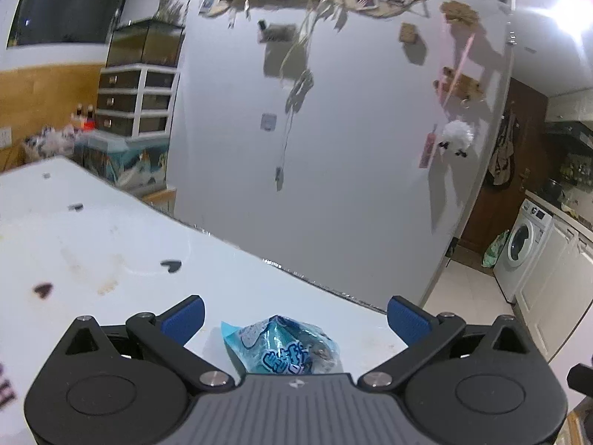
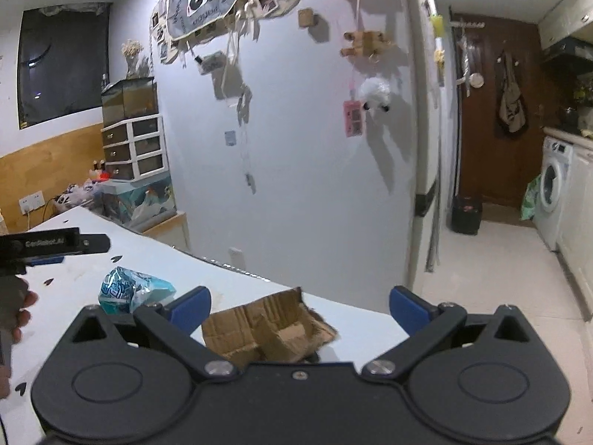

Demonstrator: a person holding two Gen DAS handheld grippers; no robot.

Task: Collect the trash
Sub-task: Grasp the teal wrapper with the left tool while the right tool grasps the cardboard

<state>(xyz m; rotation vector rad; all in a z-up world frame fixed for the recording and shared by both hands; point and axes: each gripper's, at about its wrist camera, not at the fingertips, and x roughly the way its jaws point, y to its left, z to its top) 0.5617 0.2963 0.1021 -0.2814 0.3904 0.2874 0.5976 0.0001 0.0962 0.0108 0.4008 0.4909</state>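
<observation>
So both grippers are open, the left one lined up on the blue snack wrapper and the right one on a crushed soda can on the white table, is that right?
Not quite. The right gripper is lined up on a torn piece of cardboard, not a soda can; the right wrist view shows it. The rest holds: both grippers are open, the left gripper faces the blue snack wrapper, and both items lie on the white table.

Right gripper (image 2: 298,309) spread above torn cardboard (image 2: 267,330).

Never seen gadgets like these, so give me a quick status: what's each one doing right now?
Left gripper open, lined up on blue wrapper. Right gripper open, lined up on torn cardboard. Both scraps on white table, nothing blocking.
</observation>
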